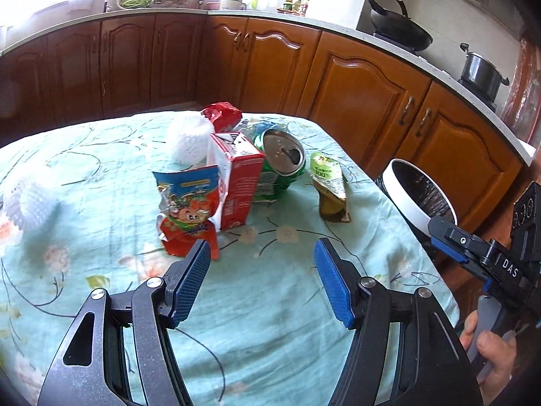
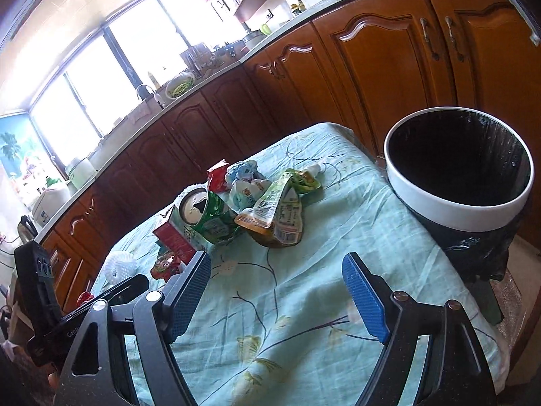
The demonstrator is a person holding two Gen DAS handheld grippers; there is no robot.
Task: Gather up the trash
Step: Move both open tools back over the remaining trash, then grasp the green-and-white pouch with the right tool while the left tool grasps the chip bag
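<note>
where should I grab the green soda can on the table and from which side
Grip the green can across its dented body, just below the rim. It lies tilted with its opened top facing the grippers, wedged between the red carton and the green pouch. Coming down from above, with pads on the two curved sides, probably avoids both neighbours. The right gripper is open and empty.

My claw pads (image 1: 329,284) are bright blue with a fine dotted grid, set on black arms. The tablecloth (image 1: 101,176) is pale mint, printed with dark curling stems and cream flowers. At twelve o'clock a green can (image 1: 279,169) sits by a red carton (image 1: 241,186). At two o'clock the bin (image 2: 453,206) is black with a white rim.
</note>
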